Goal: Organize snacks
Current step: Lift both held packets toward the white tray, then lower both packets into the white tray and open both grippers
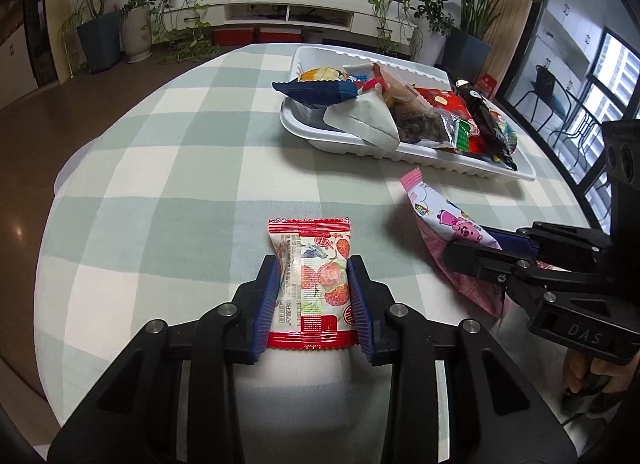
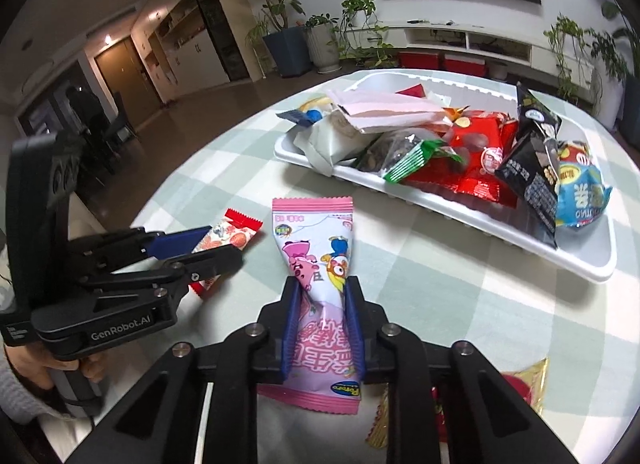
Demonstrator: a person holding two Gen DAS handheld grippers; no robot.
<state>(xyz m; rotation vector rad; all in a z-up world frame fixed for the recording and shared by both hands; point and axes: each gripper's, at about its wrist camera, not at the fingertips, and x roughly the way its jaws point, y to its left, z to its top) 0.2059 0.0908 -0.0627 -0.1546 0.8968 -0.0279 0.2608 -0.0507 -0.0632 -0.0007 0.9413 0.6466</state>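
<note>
Crinkly red packet pinched by left claw, pink packet squeezed by right claw

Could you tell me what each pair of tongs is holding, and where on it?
The left tongs clamp the red fruit-print packet across its lower middle. The right tongs pinch the pink cartoon packet at its waist.

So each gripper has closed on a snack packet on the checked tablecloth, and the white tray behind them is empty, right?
Not quite: the white tray is piled with snack packets, as the right wrist view shows. The rest holds: the left gripper has closed on the red-edged packet, the right gripper on the pink cartoon packet, both on the checked tablecloth.
</note>
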